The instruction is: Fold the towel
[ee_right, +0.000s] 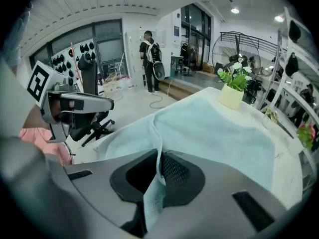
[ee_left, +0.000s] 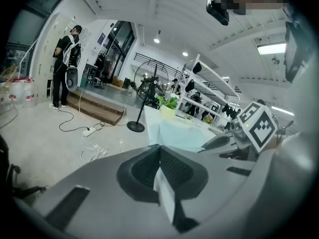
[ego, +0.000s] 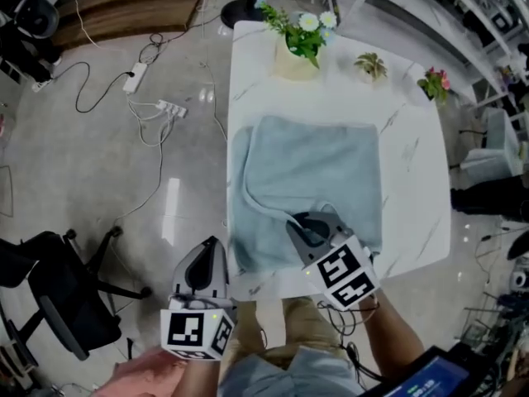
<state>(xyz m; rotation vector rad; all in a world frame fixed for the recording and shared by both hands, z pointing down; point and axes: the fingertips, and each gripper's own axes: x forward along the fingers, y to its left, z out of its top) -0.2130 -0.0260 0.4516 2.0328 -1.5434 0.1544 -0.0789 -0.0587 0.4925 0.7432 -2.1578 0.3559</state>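
A pale blue towel lies on the white marble table, with its near left part folded over itself in a raised ridge. My right gripper rests on the towel near the table's front edge. It is shut on the towel; in the right gripper view a strip of the cloth runs between the jaws of the right gripper. My left gripper hangs off the table's front left corner, above the floor. In the left gripper view the left gripper is shut, apart from the towel.
A potted flower and two small plants stand along the table's far edge. On the floor to the left are a black office chair and cables with a power strip. A person stands far back.
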